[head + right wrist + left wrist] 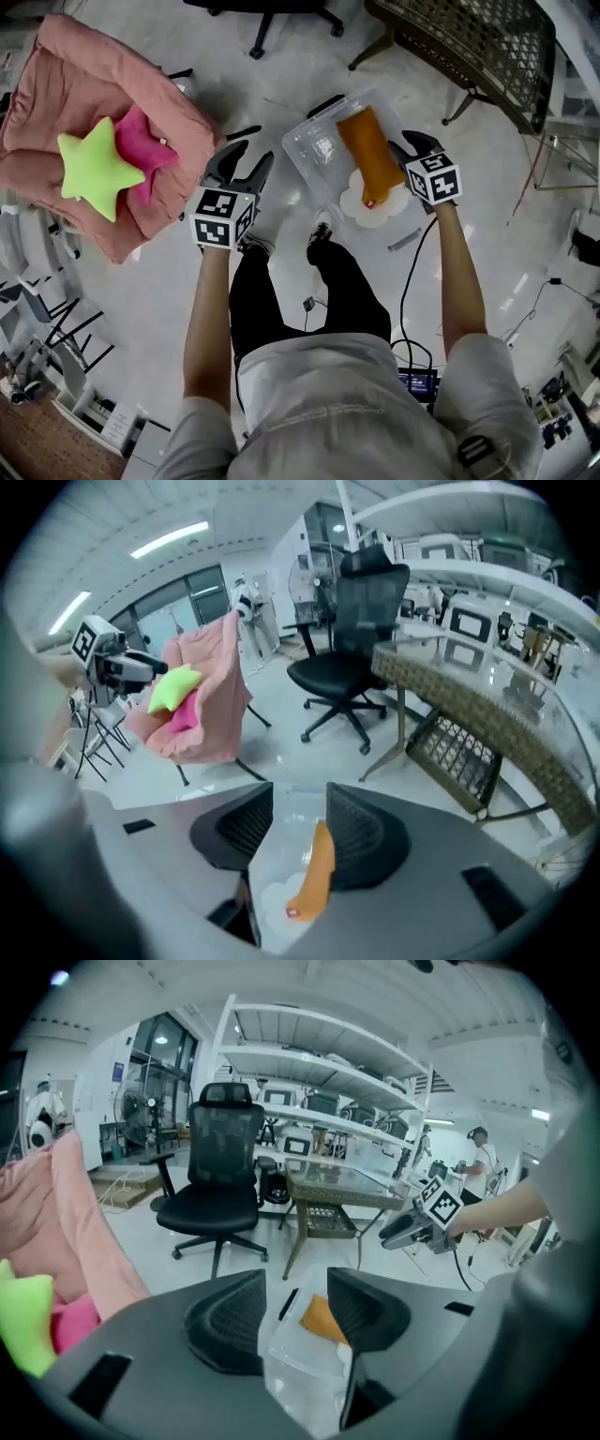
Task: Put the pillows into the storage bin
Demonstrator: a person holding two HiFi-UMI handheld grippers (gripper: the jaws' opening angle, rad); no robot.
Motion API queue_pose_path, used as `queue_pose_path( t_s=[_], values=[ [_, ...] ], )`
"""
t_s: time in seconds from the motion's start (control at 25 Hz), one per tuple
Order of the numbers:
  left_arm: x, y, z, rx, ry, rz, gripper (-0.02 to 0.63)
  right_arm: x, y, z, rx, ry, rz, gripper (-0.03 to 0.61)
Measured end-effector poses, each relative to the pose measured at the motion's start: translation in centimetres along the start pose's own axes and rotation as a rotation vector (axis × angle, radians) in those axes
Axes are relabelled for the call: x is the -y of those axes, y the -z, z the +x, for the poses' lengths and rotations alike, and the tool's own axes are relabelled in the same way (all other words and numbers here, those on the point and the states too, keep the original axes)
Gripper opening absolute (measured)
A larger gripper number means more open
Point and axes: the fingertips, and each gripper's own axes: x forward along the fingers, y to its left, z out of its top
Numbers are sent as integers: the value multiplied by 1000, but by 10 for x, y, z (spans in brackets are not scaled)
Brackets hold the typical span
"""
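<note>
**Two pillows binned, two stars left to fetch**

The orange pillow [367,155] lies lengthwise along the right side of the storage bin [305,141], its end resting on the white pillow [375,208] at the bin's near edge. My right gripper [412,145] hovers at the right rim, jaws apart and empty. My left gripper [248,161], likewise parted and holding nothing, hangs near the pink chair [66,66]. On the chair's seat, the green star pillow [94,172] and pink star pillow [142,145] lie overlapping.

No text can be read. The left gripper [246,161] and right gripper [413,147] bear only black-and-white square markers, no letters. A red tag [370,201] on the orange pillow [366,155] and a blue sign [125,1072] at upper left are too small to read.
</note>
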Motion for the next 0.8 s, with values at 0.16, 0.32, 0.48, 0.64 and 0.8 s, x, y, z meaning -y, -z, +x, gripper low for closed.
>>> queue_pose_path(
  t_s=[0.16,0.32,0.48,0.64,0.8],
  values=[
    [-24,-41,-56,109,-87,-19,218,-38,-98,-47,142,1,-115,192],
    [-50,-81,-139,237,-199,-58,215,-92,-193,-94,285,-39,-229,195],
    [-70,-110,-220,333,-307,-44,213,-142,-276,-139,432,-87,-289,214],
    [-86,-126,-297,413,-409,-31,213,-198,-332,-178,545,-143,-339,246],
    [-100,-130,-361,475,-512,-32,213,-249,-367,-198,602,-182,-445,297]
  ],
)
